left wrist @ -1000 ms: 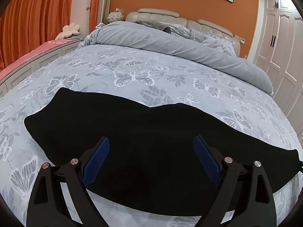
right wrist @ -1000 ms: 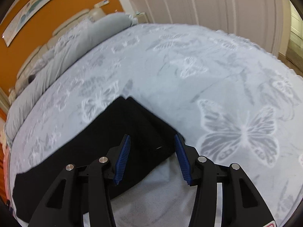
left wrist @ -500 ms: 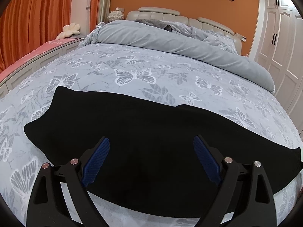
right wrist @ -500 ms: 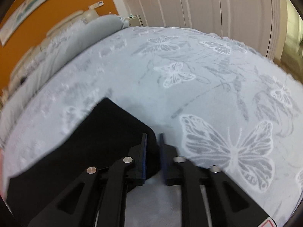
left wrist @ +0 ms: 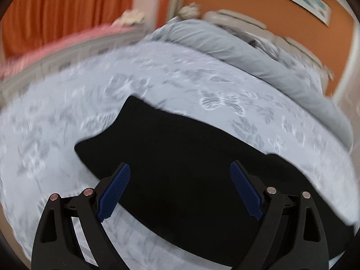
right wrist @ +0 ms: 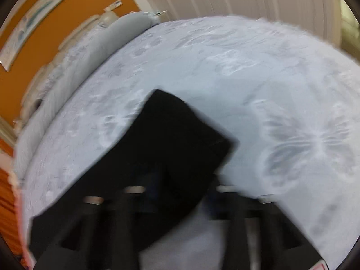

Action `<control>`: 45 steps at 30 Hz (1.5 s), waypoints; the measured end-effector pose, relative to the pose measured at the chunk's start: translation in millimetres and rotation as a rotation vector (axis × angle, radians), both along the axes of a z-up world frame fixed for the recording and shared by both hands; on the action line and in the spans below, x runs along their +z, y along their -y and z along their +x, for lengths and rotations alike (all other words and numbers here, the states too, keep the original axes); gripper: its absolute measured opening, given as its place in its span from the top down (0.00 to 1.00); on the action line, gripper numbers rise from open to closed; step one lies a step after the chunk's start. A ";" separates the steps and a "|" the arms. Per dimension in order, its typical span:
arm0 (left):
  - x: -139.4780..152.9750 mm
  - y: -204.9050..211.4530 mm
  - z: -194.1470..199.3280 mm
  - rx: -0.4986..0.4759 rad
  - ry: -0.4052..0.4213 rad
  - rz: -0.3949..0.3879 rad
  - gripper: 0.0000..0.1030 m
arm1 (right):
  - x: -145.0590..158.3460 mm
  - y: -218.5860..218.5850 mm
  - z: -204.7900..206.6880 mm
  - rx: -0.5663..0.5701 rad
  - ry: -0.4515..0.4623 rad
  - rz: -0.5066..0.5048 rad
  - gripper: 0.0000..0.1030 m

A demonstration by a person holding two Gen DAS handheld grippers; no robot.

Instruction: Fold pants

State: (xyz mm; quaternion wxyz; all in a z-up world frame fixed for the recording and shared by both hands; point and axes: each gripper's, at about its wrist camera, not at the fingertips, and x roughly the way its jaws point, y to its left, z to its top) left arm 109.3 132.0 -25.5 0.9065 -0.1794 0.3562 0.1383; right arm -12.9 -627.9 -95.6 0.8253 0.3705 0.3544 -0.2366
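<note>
1. We see one pair of matte black fabric pants [left wrist: 180, 168] lying flat on the pale grey butterfly-print bed cover [left wrist: 157, 74].
2. Our left gripper [left wrist: 180, 173], ribbed blue pads spread wide and released, tilts down over the cloth.
3. Our right gripper [right wrist: 182, 186] is badly blurred; its jaws are closing at the pants' end, grip unclear.

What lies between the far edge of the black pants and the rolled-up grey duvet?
In the left wrist view, only bare butterfly-print bedsheet lies between the black pants and the grey duvet; nothing else rests on that stretch.
</note>
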 end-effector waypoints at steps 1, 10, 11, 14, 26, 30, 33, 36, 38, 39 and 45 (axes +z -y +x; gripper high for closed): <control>-0.2 -5.6 -1.6 0.012 0.003 -0.026 0.14 | 0.6 0.4 -0.1 -0.018 0.008 0.010 0.87; 18.2 -13.9 -13.2 -0.005 0.062 -0.032 0.14 | 106.1 -117.6 36.7 0.220 0.251 -0.102 0.87; 18.5 -14.6 -14.1 -0.015 0.062 -0.041 0.14 | 117.2 -144.8 45.5 0.286 0.265 -0.126 0.87; 19.2 -15.7 -16.8 -0.029 0.058 -0.058 0.14 | 132.1 -224.0 70.2 0.466 0.268 -0.175 0.87; 20.0 -49.0 -25.1 -0.016 0.059 -0.099 0.14 | 71.2 -440.1 121.9 0.916 0.033 -0.373 0.86; 20.9 -62.8 -28.2 -0.018 0.061 -0.099 0.14 | 38.2 -466.7 125.5 0.982 -0.068 -0.435 0.81; 21.8 -71.6 -30.6 -0.033 0.065 -0.090 0.14 | 34.1 -473.4 118.6 0.992 -0.082 -0.485 0.65; 23.3 -73.2 -33.8 -0.055 0.071 -0.059 0.14 | 45.0 -484.3 110.4 1.000 -0.045 -0.506 0.42; 24.0 -69.3 -35.9 -0.085 0.073 -0.030 0.14 | 43.3 -495.1 108.7 1.006 -0.039 -0.533 0.45; 24.6 -67.4 -36.1 -0.097 0.074 -0.018 0.14 | 38.6 -498.9 111.6 1.017 -0.055 -0.530 0.62; 27.7 -39.6 -42.9 -0.201 0.083 0.115 0.14 | 52.6 -513.4 112.0 0.991 -0.015 -0.524 0.84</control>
